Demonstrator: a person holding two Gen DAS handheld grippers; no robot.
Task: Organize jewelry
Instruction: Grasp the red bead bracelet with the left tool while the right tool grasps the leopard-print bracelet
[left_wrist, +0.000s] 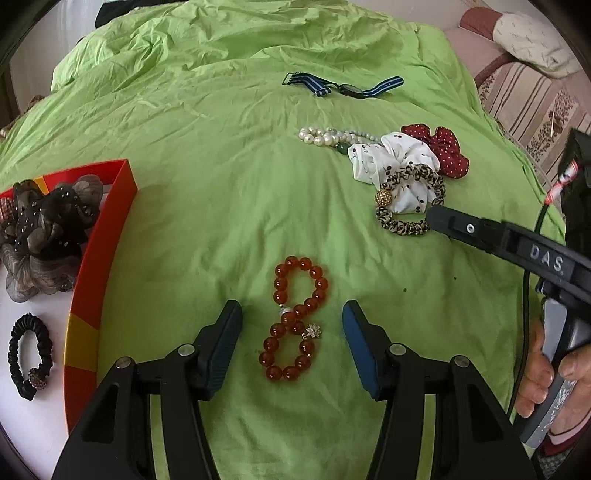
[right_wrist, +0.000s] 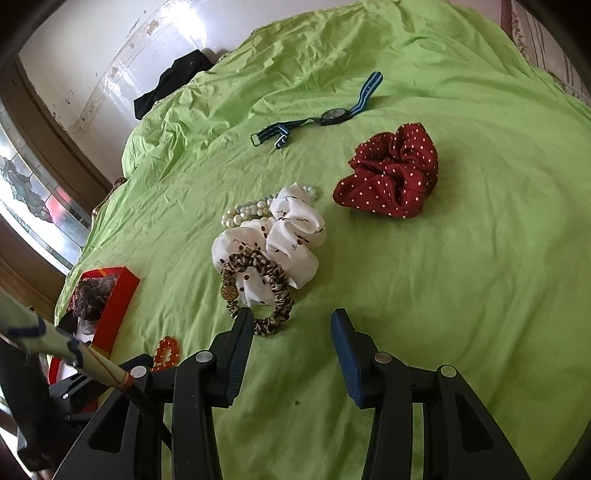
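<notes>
Lying twisted into a figure eight on the green sheet (left_wrist: 207, 206), a red bead bracelet (left_wrist: 293, 319) is framed by the left gripper (left_wrist: 291, 332), whose jaws are spread wide to either side of it with nothing held. The bracelet is seen toward the near edge of the sheet, with a small gold flower charm at its crossing. At the sheet's left edge a red box (left_wrist: 99, 266) is found, holding a dark gauzy scrunchie (left_wrist: 48, 229) and a black scrunchie (left_wrist: 29, 356). The right gripper (right_wrist: 291, 336) is also held wide open and empty; its left finger (right_wrist: 240, 343) is placed just beside, perhaps touching, a leopard-print scrunchie (right_wrist: 258, 291). That scrunchie is laid over a white printed scrunchie (right_wrist: 280, 240), behind which a pearl strand (right_wrist: 243, 212) is bunched. A red polka-dot scrunchie (right_wrist: 391, 171) is seen just to the right of the white one, and a watch with a blue striped strap (right_wrist: 325, 116) is stretched out toward the far edge.
</notes>
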